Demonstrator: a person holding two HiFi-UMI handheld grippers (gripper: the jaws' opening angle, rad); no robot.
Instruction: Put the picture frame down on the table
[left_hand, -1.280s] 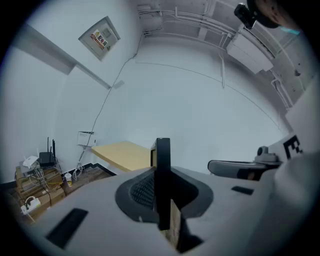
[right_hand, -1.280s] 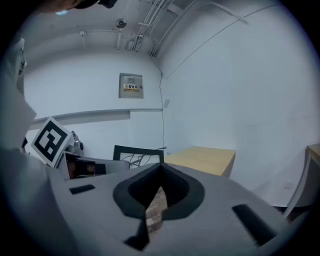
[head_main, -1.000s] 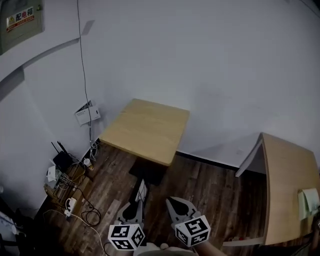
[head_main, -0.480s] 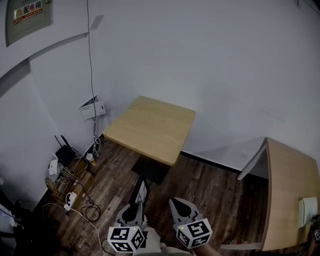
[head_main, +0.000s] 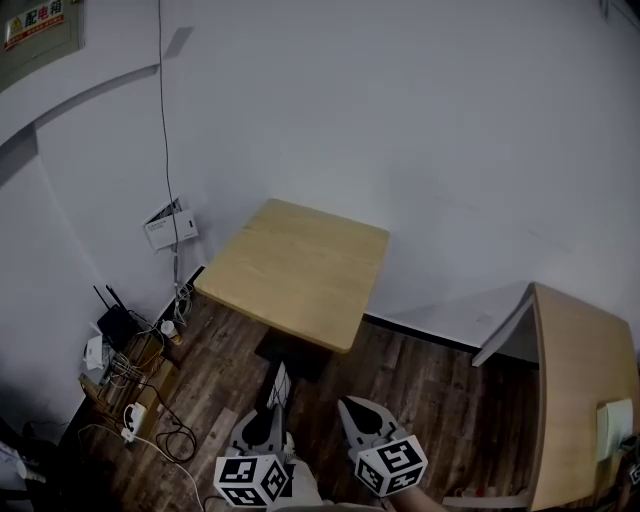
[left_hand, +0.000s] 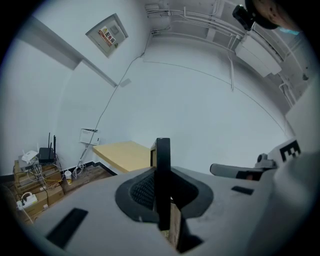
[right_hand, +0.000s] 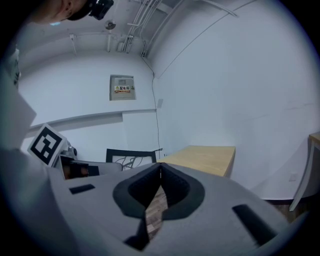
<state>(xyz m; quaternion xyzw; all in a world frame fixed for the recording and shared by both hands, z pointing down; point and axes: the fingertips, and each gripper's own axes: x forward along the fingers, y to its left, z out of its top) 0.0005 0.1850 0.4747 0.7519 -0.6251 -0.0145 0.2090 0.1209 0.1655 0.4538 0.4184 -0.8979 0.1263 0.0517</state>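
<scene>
Desk (head_main: 295, 268) shows slightly larger in the head view than a second ago: approach judged under way. Frame (left_hand: 162, 155) remains clamped edge-on in the left hand-held gripper (head_main: 268, 418), airborne, well short of the desk. Right hand-held gripper (right_hand: 160, 172) closed, empty. Placement outstanding.

A white wall box (head_main: 168, 224) hangs on the wall. Above it climbs a thin cable (head_main: 162, 110); up-left of it, a panel (head_main: 30, 25); below-left of it, a black router (head_main: 113, 325) and white power strip (head_main: 131, 418)
</scene>
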